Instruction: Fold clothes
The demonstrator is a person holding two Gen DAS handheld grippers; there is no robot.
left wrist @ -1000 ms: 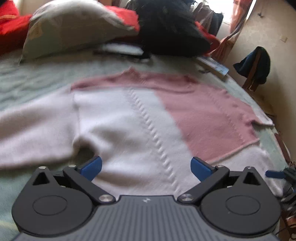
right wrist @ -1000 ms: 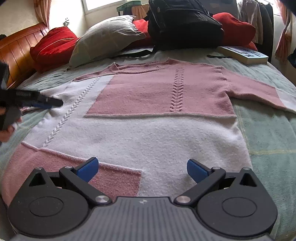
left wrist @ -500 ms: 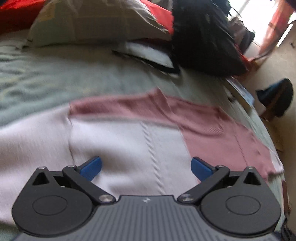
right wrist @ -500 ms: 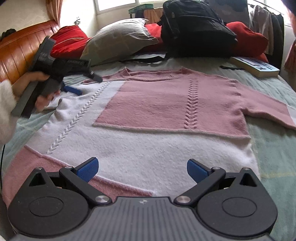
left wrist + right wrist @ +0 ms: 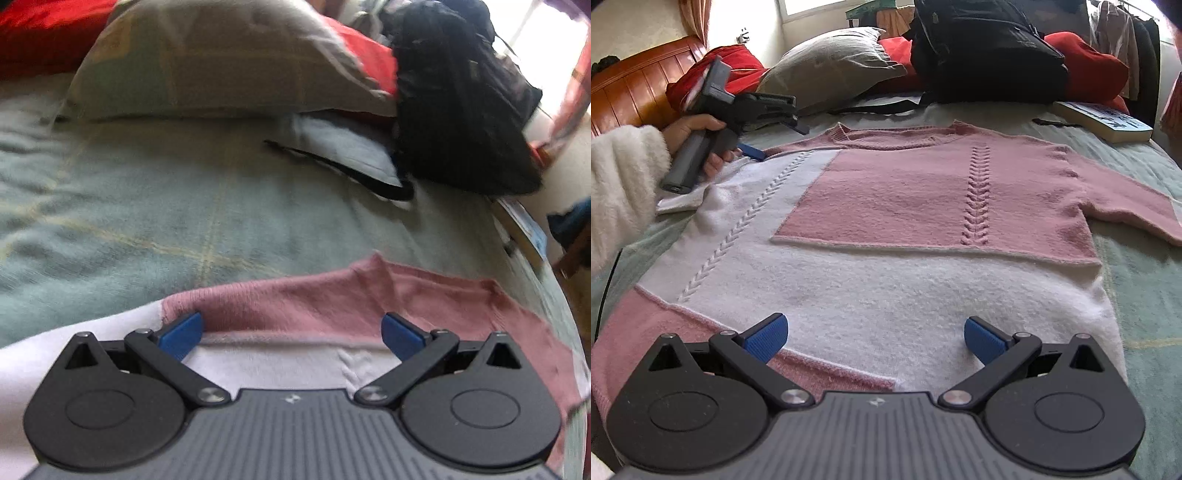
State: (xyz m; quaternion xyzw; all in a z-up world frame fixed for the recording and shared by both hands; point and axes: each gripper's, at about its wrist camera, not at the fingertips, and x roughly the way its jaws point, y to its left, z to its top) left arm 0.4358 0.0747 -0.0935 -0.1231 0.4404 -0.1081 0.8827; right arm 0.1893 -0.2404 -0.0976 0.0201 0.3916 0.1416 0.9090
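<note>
A pink and white knit sweater (image 5: 886,229) lies flat, front up, on the green bedspread (image 5: 1145,266). My right gripper (image 5: 876,338) is open and empty, low over the sweater's hem. My left gripper (image 5: 291,332) is open and empty over the sweater's left shoulder (image 5: 295,299), next to the pink collar. In the right wrist view the left gripper (image 5: 772,136) shows at the far left, held by a hand in a white fluffy sleeve, its blue fingertips (image 5: 753,151) at the shoulder edge.
A grey pillow (image 5: 831,62), red cushions (image 5: 1086,62) and a black backpack (image 5: 986,51) lie at the head of the bed. A book (image 5: 1104,122) lies at the far right. A wooden headboard (image 5: 639,85) stands at the left.
My left gripper has moved up along the sweater, from its side to the left shoulder near the collar. My right gripper has stayed low at the hem, edging slightly forward.
</note>
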